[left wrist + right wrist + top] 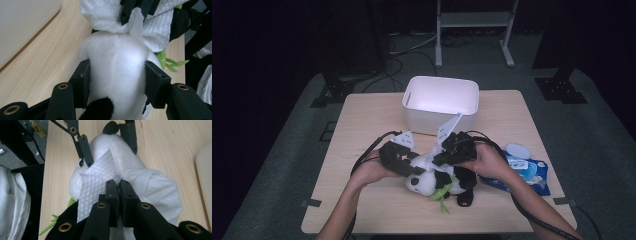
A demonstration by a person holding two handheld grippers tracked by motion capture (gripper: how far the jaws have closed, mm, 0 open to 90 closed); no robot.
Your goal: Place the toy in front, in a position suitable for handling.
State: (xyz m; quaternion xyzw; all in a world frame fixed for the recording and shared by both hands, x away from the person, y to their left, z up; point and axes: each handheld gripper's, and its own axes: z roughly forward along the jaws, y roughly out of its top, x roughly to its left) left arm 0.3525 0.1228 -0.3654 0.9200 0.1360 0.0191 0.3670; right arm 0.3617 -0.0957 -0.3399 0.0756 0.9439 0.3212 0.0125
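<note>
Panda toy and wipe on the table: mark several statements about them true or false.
1. The left gripper has its jaws on either side of the panda toy's white head. True.
2. The right gripper stands open and holds nothing. False: it is shut on a white wipe that lies against the panda.
3. The white bin stands on the table beyond the panda. True.
4. The panda lies inside the bin. False: it lies on the table, in front of the bin.
5. A blue wipes pack lies to the right of the panda in the high view. True.
</note>
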